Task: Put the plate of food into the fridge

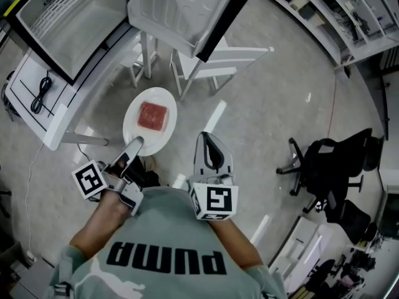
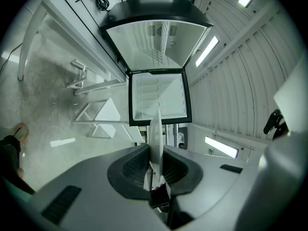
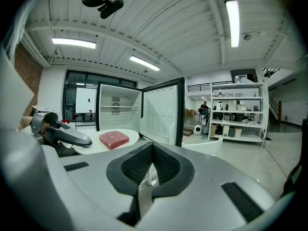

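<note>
The left claw point(image 1: 133, 146) covers the near rim of the plate point(image 1: 133, 122), and both hands are largely hidden behind the gripper bodies and their marker cubes. Only the forearms and a green shirt show at the bottom of the head view. In the left gripper view the plate point(image 2: 156, 126) is just a thin white sliver seen edge-on, and the food is out of sight there. What the food point(image 1: 153, 115) is cannot be made out beyond a pinkish-red, roughly square slab. The fridge point(image 1: 55, 14) and its open door point(image 1: 181, 8) are cut off by the top edge of the head view.

The plate lies flat, food side up, in the air above the floor and short of the open fridge. It reaches away from the person towards the fridge, with the slab point(image 3: 114, 139) near its middle. Whether the plate is round or slightly oval is unclear through the wide lens.

Both forearms reach forward from the torso, side by side. The left claw point(image 2: 156, 153) is rolled onto its side, so one jaw sits above the rim and one below, and it is clamped on the plate point(image 3: 131, 135). It points level at the fridge point(image 2: 154, 42) and the door point(image 2: 159, 97). The right claw point(image 1: 207, 139) is just beside the plate's right edge without touching it, tipped slightly down. The right claw's point(image 3: 151, 166) jaws are closed together on nothing.
</note>
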{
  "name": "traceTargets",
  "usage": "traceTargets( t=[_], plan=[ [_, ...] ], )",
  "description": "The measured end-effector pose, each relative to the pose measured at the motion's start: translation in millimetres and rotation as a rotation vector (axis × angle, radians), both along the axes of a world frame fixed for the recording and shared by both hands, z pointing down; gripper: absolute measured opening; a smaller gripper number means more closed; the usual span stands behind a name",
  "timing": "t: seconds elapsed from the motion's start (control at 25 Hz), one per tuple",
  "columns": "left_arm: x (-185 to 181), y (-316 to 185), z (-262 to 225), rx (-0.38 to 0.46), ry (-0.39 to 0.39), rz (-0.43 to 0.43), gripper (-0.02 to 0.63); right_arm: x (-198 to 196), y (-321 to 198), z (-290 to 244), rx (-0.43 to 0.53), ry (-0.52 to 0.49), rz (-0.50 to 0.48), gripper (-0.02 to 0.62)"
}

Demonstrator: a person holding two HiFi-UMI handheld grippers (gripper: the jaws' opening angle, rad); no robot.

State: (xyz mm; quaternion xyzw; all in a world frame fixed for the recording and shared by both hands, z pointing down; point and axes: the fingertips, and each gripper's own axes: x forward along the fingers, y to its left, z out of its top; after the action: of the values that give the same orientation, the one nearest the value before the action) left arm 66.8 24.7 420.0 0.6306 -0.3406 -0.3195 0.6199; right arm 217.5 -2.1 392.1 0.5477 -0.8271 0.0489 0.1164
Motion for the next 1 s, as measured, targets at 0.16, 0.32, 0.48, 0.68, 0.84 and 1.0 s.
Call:
traceTargets(
  t=[0.16, 0.32, 0.48, 0.68, 0.84, 1.0],
  plan=[
    [-25.1, -17.4, -4.0, 0.016, 0.007, -0.01, 0.051, -25.4, -20.7, -7.0, 0.02, 0.008, -0.01, 0.005],
    [-54.2, -33.4, -6.3, 0.031, 0.002, -0.027, 0.051, -53.4, -41.7, -12.6, 0.043, 0.005, -0.023, 0.005],
    [-74.5, -43.5, -9.5, 0.046, -0.006, -0.047, 0.051, -75.3, -56.3, -14.9, 0.057, 0.0, -0.045, 0.005],
    [-95.2, -47.5, -9.1, 0.043, -0.01, -0.084, 0.051, -102.0, -71.0, -18.0, 0.063, -0.001, -0.095, 0.005],
    [-112.2, -53.6, -7.6, 0.037, -0.007, -0.131, 0.051, -123.6, -84.0, -15.0, 0.059, -0.002, -0.146, 0.005],
    [-125.0, -63.3, -8.7, 0.045, -0.014, -0.176, 0.051, -144.1, -103.0, -14.5, 0.062, -0.007, -0.205, 0.005]
  ],
)
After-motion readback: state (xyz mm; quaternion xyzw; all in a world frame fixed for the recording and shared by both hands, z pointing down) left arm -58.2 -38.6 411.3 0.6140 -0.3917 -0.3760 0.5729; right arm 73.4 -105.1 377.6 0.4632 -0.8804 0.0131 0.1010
